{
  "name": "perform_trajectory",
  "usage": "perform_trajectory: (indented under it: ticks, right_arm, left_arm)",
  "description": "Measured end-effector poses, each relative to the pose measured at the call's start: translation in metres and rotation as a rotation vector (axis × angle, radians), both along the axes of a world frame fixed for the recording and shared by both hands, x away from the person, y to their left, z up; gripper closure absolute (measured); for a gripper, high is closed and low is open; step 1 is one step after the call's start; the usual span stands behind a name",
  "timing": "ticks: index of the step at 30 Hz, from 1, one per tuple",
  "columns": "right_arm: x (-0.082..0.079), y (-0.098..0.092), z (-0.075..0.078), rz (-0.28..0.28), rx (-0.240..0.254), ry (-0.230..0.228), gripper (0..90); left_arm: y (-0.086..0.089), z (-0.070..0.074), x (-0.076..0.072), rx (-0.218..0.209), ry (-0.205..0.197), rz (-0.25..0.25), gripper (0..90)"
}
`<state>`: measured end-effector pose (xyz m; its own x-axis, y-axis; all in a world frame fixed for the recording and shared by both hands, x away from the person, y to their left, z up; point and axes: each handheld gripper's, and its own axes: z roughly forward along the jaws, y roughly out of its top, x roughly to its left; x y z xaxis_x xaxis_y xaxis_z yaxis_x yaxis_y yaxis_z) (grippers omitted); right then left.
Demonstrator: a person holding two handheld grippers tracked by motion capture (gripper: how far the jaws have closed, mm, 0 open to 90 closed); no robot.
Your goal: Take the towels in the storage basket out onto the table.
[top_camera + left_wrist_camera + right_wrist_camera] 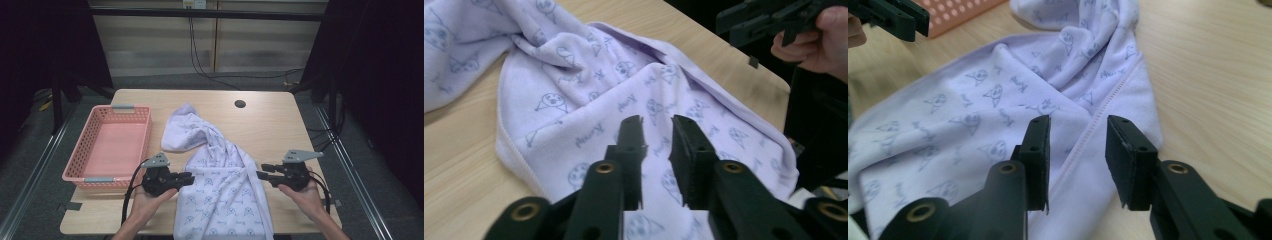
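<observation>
A lavender towel (pixel 220 175) printed with small figures lies crumpled on the wooden table (pixel 272 125), and its near end hangs over the front edge. My left gripper (pixel 190 178) is held level at the towel's left edge, pointing right. Its jaws stand a little apart above the cloth (pixel 574 100) with nothing between them. My right gripper (pixel 260 173) faces it from the towel's right edge, open. In the right gripper view the gap lies over the towel's hemmed edge (pixel 1098 125), and the pads do not press on it.
A pink perforated basket (pixel 148 135) stands empty at the table's left. A round cable hole (pixel 240 104) sits at the back centre. Bare wood lies to the right of the towel. Cables trail from both grippers toward the front edge.
</observation>
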<state>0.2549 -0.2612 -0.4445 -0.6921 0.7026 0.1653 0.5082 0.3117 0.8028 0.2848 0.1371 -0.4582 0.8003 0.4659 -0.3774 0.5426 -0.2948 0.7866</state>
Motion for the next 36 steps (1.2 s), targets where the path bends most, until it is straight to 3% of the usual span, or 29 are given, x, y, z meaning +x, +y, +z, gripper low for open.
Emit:
perform_trajectory:
  ticks: [2, 3, 9, 12, 13, 14, 15, 18, 22, 23, 25, 27, 28, 29, 30, 31, 32, 35, 36]
  right_arm:
    - [0.011, 0.010, -0.009, 0.017, -0.013, 0.019, 64.0]
    - [0.016, 0.020, -0.018, 0.032, -0.048, 0.035, 61.7]
    - [0.013, 0.029, -0.039, 0.029, -0.122, 0.067, 51.0]
    - [0.010, 0.031, -0.044, 0.018, -0.145, 0.071, 48.1]
    - [0.008, 0.035, -0.049, 0.023, -0.191, 0.082, 51.9]
    - [0.008, 0.035, -0.049, 0.023, -0.191, 0.082, 51.9]
    - [0.008, 0.037, -0.051, 0.016, -0.228, 0.074, 56.2]
    - [0.011, 0.031, -0.048, -0.028, -0.242, 0.086, 84.7]
    - [0.009, 0.008, -0.040, -0.057, -0.169, 0.098, 89.0]
    - [0.006, -0.009, -0.035, -0.083, -0.120, 0.098, 89.2]
    - [0.003, -0.017, -0.032, -0.097, -0.106, 0.097, 89.2]
    - [-0.011, -0.049, -0.027, -0.154, -0.072, 0.093, 89.3]
    - [-0.011, -0.049, -0.027, -0.154, -0.072, 0.093, 89.3]
    - [-0.021, -0.066, -0.026, -0.176, -0.049, 0.101, 89.2]
    - [-0.021, -0.066, -0.026, -0.176, -0.049, 0.101, 89.2]
    - [-0.025, -0.072, -0.027, -0.179, -0.036, 0.106, 89.3]
    - [-0.034, -0.081, -0.028, -0.174, -0.023, 0.131, 89.2]
    - [-0.049, -0.083, -0.031, -0.160, -0.046, 0.161, 88.8]
    - [-0.056, -0.083, -0.032, -0.151, -0.054, 0.166, 84.8]
  left_arm:
    - [-0.003, -0.010, 0.008, 0.025, 0.007, 0.025, 79.0]
    - [-0.003, -0.015, 0.011, 0.036, 0.027, 0.014, 79.7]
    - [-0.001, -0.034, 0.009, 0.122, 0.050, 0.026, 75.3]
    - [0.001, -0.037, 0.007, 0.133, 0.052, 0.041, 73.8]
    - [0.001, -0.038, 0.007, 0.147, 0.050, 0.045, 72.7]
    - [0.001, -0.040, 0.006, 0.169, 0.048, 0.045, 72.7]
    - [0.001, -0.043, 0.006, 0.199, 0.050, 0.044, 71.9]
    - [0.005, -0.044, 0.005, 0.205, 0.044, 0.052, 71.0]
    - [0.015, -0.044, -0.002, 0.212, 0.026, 0.066, 71.9]
    - [0.020, -0.043, -0.005, 0.221, 0.025, 0.067, 72.0]
    - [0.024, -0.042, -0.008, 0.228, 0.026, 0.085, 72.6]
    - [0.029, -0.041, -0.011, 0.247, 0.023, 0.086, 73.3]
    - [0.029, -0.041, -0.011, 0.247, 0.023, 0.086, 73.3]
    - [0.030, -0.040, -0.013, 0.255, 0.018, 0.085, 73.7]
    - [0.030, -0.040, -0.013, 0.255, 0.018, 0.085, 74.6]
    - [0.028, -0.040, -0.015, 0.236, 0.048, 0.055, 74.6]
    - [0.026, -0.040, -0.017, 0.240, 0.053, 0.039, 75.1]
    - [0.022, -0.036, -0.030, 0.268, 0.071, -0.010, 75.3]
    - [0.022, -0.035, -0.035, 0.274, 0.072, -0.021, 75.2]
